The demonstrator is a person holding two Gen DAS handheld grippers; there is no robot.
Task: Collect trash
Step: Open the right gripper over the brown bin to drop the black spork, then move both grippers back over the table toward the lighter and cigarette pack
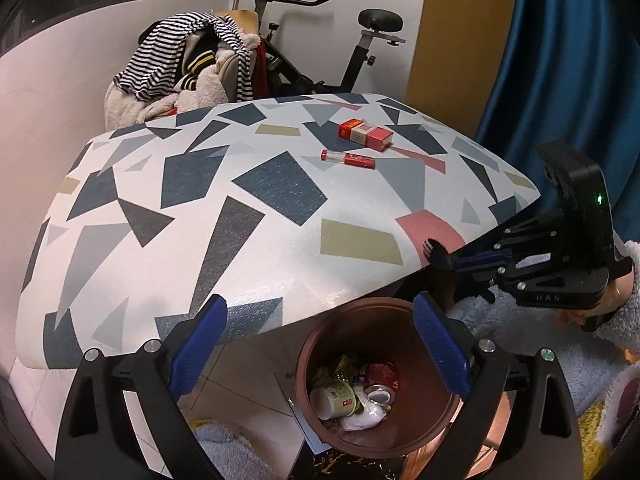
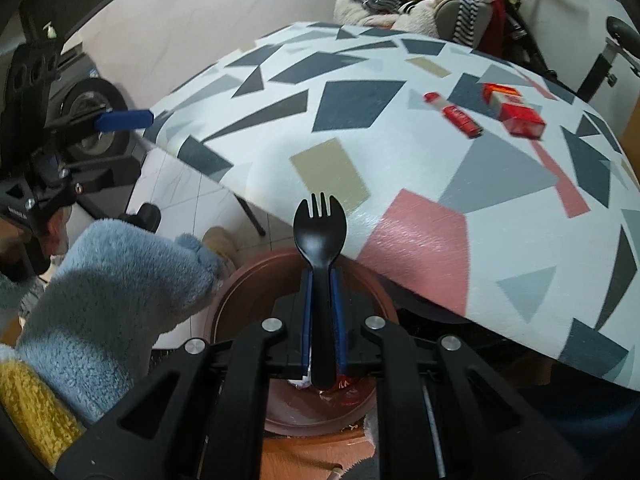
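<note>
- Here the right gripper (image 2: 320,312) is clamped on a black spork (image 2: 320,236), its blue pads pressed on the handle and the tined head sticking out past the fingertips.
- The spork hangs above the brown trash bin (image 2: 248,292), at the near edge of the patterned table (image 2: 400,160).
- The left gripper (image 1: 320,344) stands wide apart with nothing between its blue pads (image 1: 200,344), poised over the bin (image 1: 360,440) beside the table's near edge (image 1: 160,240).
- Inside the bin lie a white cup (image 1: 334,398), a crushed can (image 1: 378,394) and crumpled wrappers.
- On the far right part of the table rest a red box (image 1: 365,133) and, just nearer, a red tube (image 1: 348,159), close together but apart.
- Beyond the table, a pile of clothes (image 1: 188,68) sits left of an exercise bike (image 1: 360,52).
</note>
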